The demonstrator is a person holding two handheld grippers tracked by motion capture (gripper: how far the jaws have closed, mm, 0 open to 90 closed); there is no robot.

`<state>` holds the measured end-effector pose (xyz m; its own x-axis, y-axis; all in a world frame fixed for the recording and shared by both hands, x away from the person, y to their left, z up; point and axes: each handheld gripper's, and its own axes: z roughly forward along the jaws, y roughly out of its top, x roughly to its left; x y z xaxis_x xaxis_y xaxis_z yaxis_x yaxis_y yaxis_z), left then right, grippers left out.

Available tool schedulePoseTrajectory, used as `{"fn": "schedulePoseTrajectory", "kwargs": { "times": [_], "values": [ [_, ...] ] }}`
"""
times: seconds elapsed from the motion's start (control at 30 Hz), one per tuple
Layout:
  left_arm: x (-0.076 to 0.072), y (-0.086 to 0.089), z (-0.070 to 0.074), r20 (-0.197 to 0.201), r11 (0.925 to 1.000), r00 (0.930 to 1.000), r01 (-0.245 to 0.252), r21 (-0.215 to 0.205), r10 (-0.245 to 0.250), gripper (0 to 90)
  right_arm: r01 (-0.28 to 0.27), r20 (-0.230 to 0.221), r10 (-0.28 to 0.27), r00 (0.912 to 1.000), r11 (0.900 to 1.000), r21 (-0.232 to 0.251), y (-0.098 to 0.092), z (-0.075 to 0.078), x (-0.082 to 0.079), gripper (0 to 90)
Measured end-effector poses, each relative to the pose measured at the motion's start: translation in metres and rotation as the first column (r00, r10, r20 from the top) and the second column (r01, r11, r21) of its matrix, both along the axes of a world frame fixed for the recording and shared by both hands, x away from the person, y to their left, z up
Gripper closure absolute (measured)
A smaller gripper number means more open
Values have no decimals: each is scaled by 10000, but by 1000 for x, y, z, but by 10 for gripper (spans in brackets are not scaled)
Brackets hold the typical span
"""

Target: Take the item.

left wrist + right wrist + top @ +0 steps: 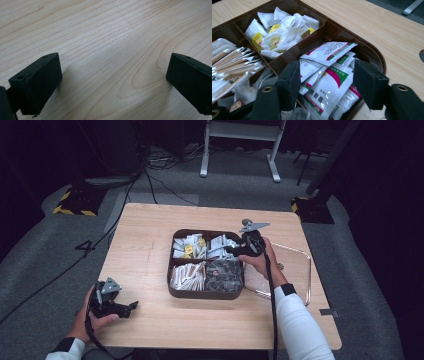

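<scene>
Broadly, the wooden worktop (150, 245) carries everything, and a dark brown four-compartment tray (205, 294) sits on it just left of the right gripper (231, 251). A clear flat tray (299, 270) lies under and behind that gripper's hand. The right gripper hovers over the tray's far-right compartment, jaws standing fairly wide apart and holding nothing; in the right gripper view the white sachets with red and green print (329, 82) lie directly between and beneath the jaws, with no pad pressing on them. Ahead and to the left of those jaws sits the compartment of white tea bags with yellow tags (284, 32), and further left the long paper sticks (232, 62). The compartment of dark packets (224, 275) lies just near side of the gripper in the high view. The left gripper (134, 306) rests well apart from the tray, close above bare wood, its jaws spread wide with nothing between them.
</scene>
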<state>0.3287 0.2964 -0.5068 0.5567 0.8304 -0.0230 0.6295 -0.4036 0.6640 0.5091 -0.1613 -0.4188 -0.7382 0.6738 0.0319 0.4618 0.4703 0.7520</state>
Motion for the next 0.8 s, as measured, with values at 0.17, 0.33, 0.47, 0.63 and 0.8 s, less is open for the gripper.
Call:
{"fn": "schedulePoseTrajectory", "kwargs": {
  "times": [0.17,0.33,0.47,0.63,0.8],
  "values": [
    [0,0,0,23,10000,10000,20,34,-21,5,-5,-50,3,10000,9996,-286,16,-3,11,401],
    [0,0,0,22,10000,10000,21,35,-21,5,249,-348,-266,9990,9986,-469,29,-9,24,392],
    [0,0,0,2,10000,10000,3,5,-3,5,403,-493,-437,9978,9970,-666,38,-14,32,384],
    [0,0,0,6,10000,10000,5,7,-5,5,797,-649,-850,9943,9936,-803,43,-21,40,378],
    [0,0,0,26,10000,10000,24,40,-24,5,1164,-1015,-1249,9870,9895,-861,44,-25,46,363]
  ]
}}
